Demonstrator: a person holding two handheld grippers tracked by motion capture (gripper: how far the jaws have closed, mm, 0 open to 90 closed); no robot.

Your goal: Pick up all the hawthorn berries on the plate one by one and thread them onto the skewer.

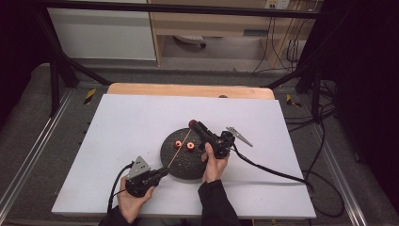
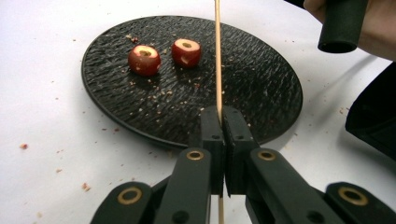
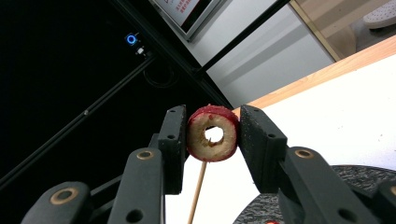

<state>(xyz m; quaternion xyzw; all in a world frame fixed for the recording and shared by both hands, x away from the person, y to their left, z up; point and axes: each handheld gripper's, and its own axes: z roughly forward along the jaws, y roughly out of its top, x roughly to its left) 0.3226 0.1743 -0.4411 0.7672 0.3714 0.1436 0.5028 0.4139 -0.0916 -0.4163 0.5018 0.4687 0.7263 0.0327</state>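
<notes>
On a white table (image 1: 117,141), just off the middle, a round black plate (image 1: 176,162) with a ribbed face, taken as the landmark below. On the plate's far half, two red fruit pieces (image 2: 144,59) side by side, each cored through, cut face up; close together, whether touching cannot be told. Around them on the plate and on the white beside its near rim, fine reddish crumbs (image 2: 154,95).

At the plate's near left rim, left gripper (image 1: 160,174), held low in a hand (image 1: 131,200) coming from the table's near edge. Jaws pressed together, pinching a thin wooden skewer (image 2: 217,56) at its near end. Skewer running from that pinch across and above the plate toward its far rim, passing just to the right of the two pieces in the left gripper view, apart from both.

Above the plate's far right rim, right gripper (image 1: 194,125), gripped by the other hand (image 1: 214,165) over the plate's right edge, jaws angled away and to the left. Jaws closed on a third fruit piece (image 3: 212,133), a red-skinned ring with pale flesh and an open hole through its middle, clamped by its sides. In the right gripper view, the skewer rising from below and disappearing behind the ring's lower edge; whether the tip touches the ring cannot be told.

Behind the plate, past the table's far edge, a pale wooden strip (image 1: 188,89).
</notes>
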